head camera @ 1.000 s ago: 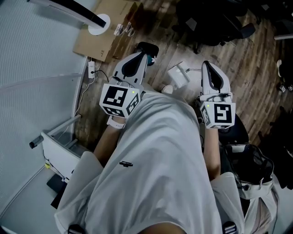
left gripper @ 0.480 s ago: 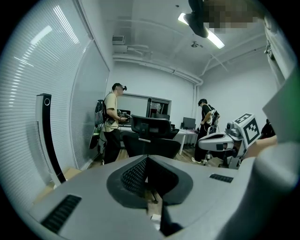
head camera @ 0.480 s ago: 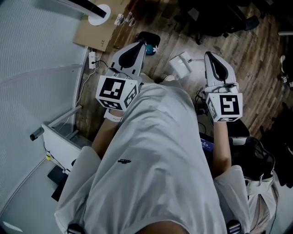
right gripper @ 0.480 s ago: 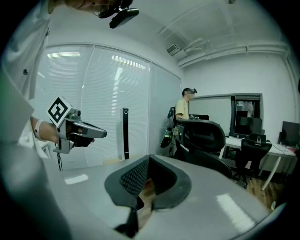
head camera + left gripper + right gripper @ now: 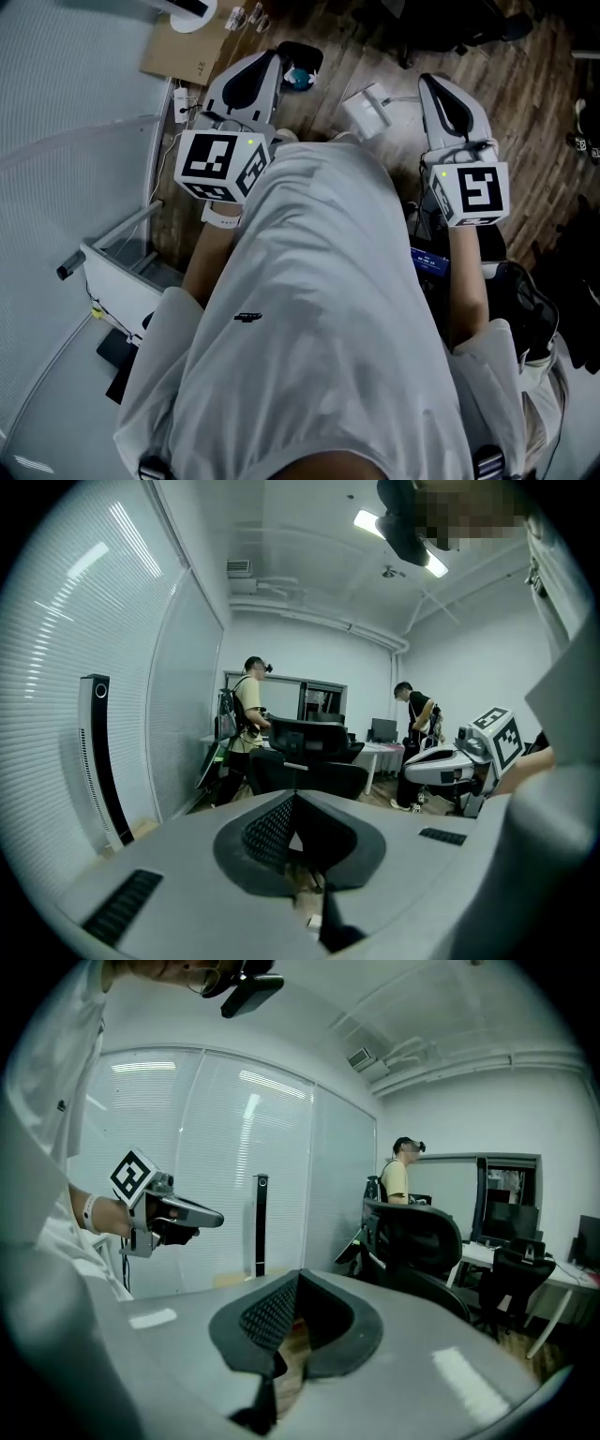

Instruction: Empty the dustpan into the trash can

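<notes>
Head view first: looks steeply down over a white cotton T-shirt (image 5: 319,309) onto a dark wood-plank floor (image 5: 534,84). Finds the left gripper (image 5: 265,66), a white hand-held shell with a marker cube on top, thrust forward at upper left. Finds the right gripper (image 5: 442,89), its white twin, level with it at upper right, well apart, shirt between them. Picks out a small black rounded object with something blue on it (image 5: 305,54) just beyond the left gripper's nose. Also a white boxy block on a cable (image 5: 367,108) on the floor between the two, and a flat brown cardboard sheet (image 5: 178,52) further left. Cannot tell whether any of these is the dustpan or the trash can, nor where either lies relative to the grippers.

Over to the left gripper view: jaws pressed together, nothing between the pads. Looks out across an office: black mesh office chairs (image 5: 309,757), two standing people (image 5: 248,710) beyond, a slim black upright column (image 5: 101,761) by the white slatted wall, right gripper off to the right.

Right gripper view now: jaws likewise closed on nothing. Catches the left gripper at far left, held in a hand, with the same black column and a black chair ahead.
</notes>
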Demonstrator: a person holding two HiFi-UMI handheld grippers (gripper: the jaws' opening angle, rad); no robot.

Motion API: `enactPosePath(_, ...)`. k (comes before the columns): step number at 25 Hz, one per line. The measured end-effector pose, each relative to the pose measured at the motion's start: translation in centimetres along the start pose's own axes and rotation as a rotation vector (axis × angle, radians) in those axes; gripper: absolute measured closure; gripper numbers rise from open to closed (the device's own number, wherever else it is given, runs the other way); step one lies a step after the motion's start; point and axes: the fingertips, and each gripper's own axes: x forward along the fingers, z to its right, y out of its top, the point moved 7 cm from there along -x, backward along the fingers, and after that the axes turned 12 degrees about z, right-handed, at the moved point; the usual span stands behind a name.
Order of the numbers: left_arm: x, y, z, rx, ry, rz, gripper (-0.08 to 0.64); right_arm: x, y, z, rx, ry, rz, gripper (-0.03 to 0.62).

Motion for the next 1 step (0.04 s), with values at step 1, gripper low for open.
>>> enactPosePath(1,-0.13,-0.17,-0.02,-0.004,0.004,0.001,0.554,0.00,-0.07,-0.30,-0.002,0.006,0.002,0.581)
